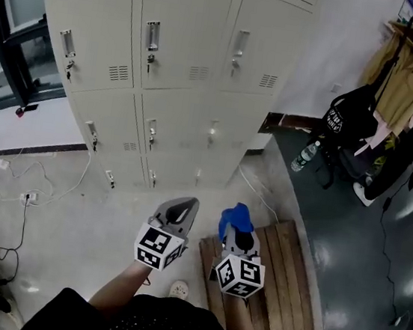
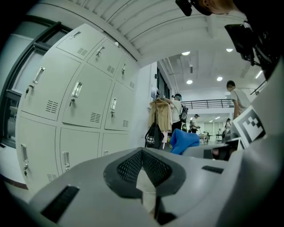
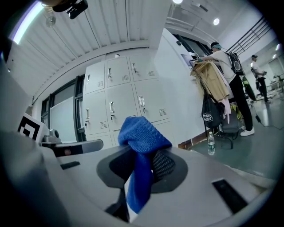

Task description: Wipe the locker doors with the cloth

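- The right gripper (image 3: 142, 160) is clenched on a blue cloth (image 3: 143, 135). A bunched end of the cloth sticks out past the tips, and the rest hangs down between the jaws.
- The left gripper (image 2: 144, 167) sits just beside it, closed, with nothing in its grip.
- Both are held low and close to the person's body. The right one is over some wooden slats (image 1: 286, 273) lying on the floor.
- The lockers (image 1: 181, 59) stand straight ahead of the cloth and slightly to its left, well apart from it. No door is touched yet.
- The doors face the person upright, stacked in rows, so I'd say the cloth needs carrying forward and up to lie flat against them.
- The left gripper is a little nearer that side, but the cloth is in the right one, so the reach looks like the right arm's job.
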Demonstrator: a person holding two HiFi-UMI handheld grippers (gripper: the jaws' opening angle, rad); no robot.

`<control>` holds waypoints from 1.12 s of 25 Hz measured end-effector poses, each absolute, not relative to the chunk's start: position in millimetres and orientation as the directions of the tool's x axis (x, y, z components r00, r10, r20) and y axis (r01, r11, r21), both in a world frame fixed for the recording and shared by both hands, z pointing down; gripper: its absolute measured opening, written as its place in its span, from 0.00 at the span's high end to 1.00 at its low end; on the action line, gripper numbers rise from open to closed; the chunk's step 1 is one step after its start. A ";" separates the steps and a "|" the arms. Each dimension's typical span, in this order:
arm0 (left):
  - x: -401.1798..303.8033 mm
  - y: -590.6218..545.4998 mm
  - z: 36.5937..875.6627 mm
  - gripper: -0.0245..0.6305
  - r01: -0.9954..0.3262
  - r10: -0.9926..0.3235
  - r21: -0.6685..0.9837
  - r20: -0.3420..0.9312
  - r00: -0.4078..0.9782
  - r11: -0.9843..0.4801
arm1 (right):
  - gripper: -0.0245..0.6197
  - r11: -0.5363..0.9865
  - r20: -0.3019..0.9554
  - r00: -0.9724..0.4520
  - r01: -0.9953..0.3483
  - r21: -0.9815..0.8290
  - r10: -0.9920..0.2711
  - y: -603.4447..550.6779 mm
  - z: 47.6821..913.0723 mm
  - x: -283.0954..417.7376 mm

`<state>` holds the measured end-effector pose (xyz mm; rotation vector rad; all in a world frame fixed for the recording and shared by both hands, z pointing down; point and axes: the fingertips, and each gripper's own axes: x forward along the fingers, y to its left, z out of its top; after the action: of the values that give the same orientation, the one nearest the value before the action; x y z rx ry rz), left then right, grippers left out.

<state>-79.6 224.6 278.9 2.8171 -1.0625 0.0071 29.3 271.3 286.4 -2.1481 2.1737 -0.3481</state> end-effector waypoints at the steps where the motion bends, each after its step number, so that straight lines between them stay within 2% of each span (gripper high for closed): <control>1: -73.5 216.8 279.0 0.95 -0.660 -0.659 0.120 0.047 0.750 -0.742 | 0.84 0.007 0.113 -0.031 -0.978 -0.208 -0.993 262.1 288.3 34.4; 10: -56.5 180.2 308.9 0.95 -0.693 -0.692 0.179 0.076 0.717 -0.698 | 0.84 0.051 0.138 -0.082 -0.975 -0.218 -0.987 228.5 307.4 54.9; 20: -53.0 167.5 314.2 0.95 -0.715 -0.708 0.163 0.107 0.698 -0.680 | 0.84 0.058 0.178 -0.115 -0.953 -0.296 -0.977 216.0 323.5 59.9; 28: -39.1 93.2 325.4 0.95 -0.737 -0.728 0.190 0.128 0.673 -0.649 | 0.84 0.070 0.216 -0.141 -0.949 -0.306 -0.966 143.1 337.1 74.5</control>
<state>-39.1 93.2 325.4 2.6622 -1.1836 0.0595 74.5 143.1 337.1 -2.0292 2.2657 -0.5868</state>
